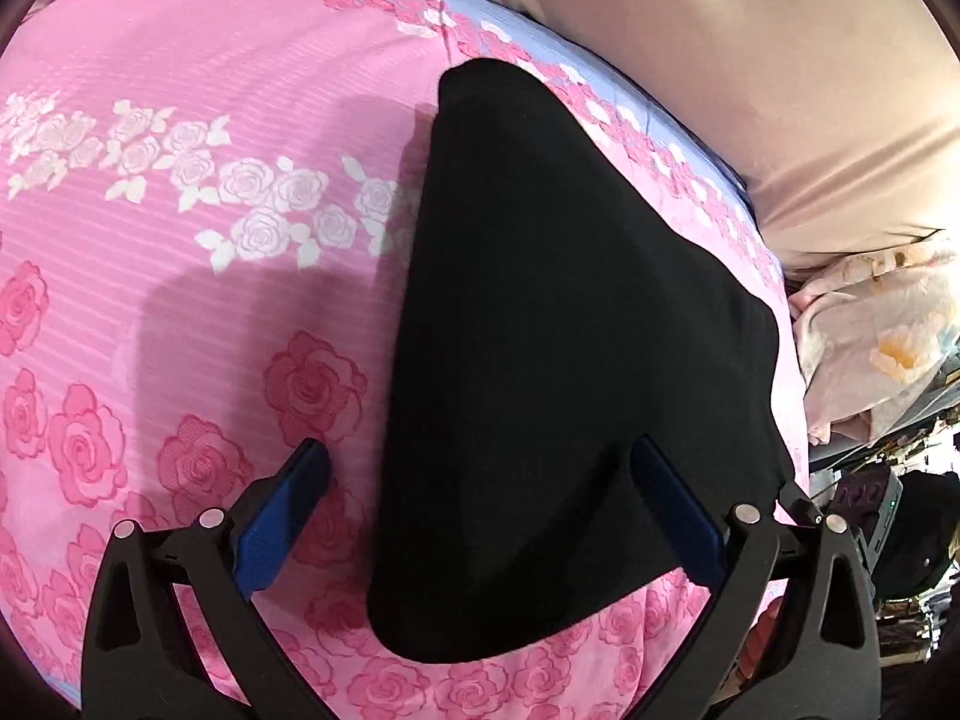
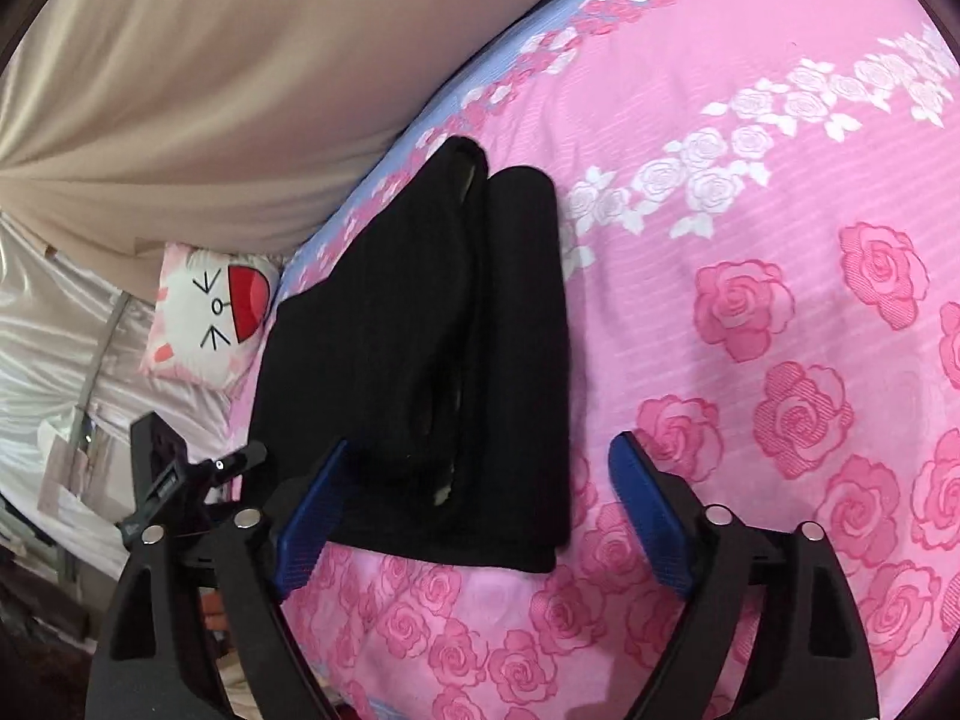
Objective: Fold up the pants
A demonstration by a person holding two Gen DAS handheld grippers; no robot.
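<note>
right wrist: folded black pants (image 2: pixel 420 360) on pink bedspread (image 2: pixel 750 240); both tongs (image 2: pixel 480 480) (image 1: pixel 480 480) wide, gripping nothing

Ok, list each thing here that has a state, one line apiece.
black pants: folded lengthwise into a long strip, flat on the bedspread.
left gripper: open, holding nothing.
right gripper: open, holding nothing.
pink rose bedspread: spread smooth.
cat-face pillow: lying at the bed's edge.

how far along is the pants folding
Mostly done: the black pants lie on the pink bedspread folded lengthwise, legs doubled over. In hand: nothing; the left gripper and right gripper both have open jaws. Left: perhaps one more fold.
</note>
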